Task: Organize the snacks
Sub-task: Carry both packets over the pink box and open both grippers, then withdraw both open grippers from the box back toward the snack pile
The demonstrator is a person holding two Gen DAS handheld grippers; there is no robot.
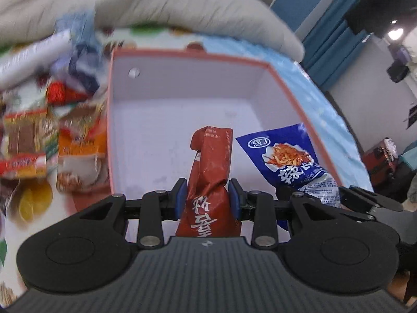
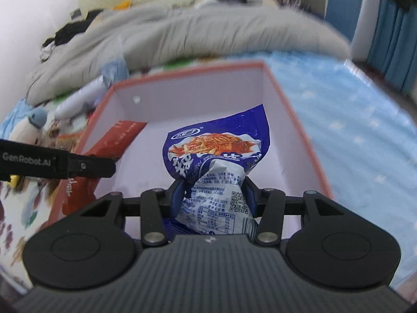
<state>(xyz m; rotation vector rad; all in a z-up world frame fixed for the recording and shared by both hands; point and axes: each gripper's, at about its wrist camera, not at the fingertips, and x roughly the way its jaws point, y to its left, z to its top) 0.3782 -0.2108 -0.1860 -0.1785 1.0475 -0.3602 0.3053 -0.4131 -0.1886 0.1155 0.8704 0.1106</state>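
Left gripper (image 1: 207, 197) clamps the red packet (image 1: 211, 172), right gripper (image 2: 214, 195) clamps the blue packet (image 2: 216, 154). Both packets hang lengthwise over the box (image 1: 182, 60), inside its near edge, red toward the left wall, blue toward the right.

Bright even indoor light, fisheye warp at edges, bkgd blurred, maybe motion.

1. The left gripper (image 1: 207, 197) sits at the lower centre of the left wrist view, tilted downward, its blue pads (image 1: 181, 198) pressed against both sides of a red packet (image 1: 209, 182).
2. The right gripper (image 2: 214, 195) sits at the lower centre of the right wrist view, also tilted downward, jaws clamped on a blue packet (image 2: 216, 161).
3. In the right wrist view, the left gripper's black finger reaches in from the left edge, mid-height.
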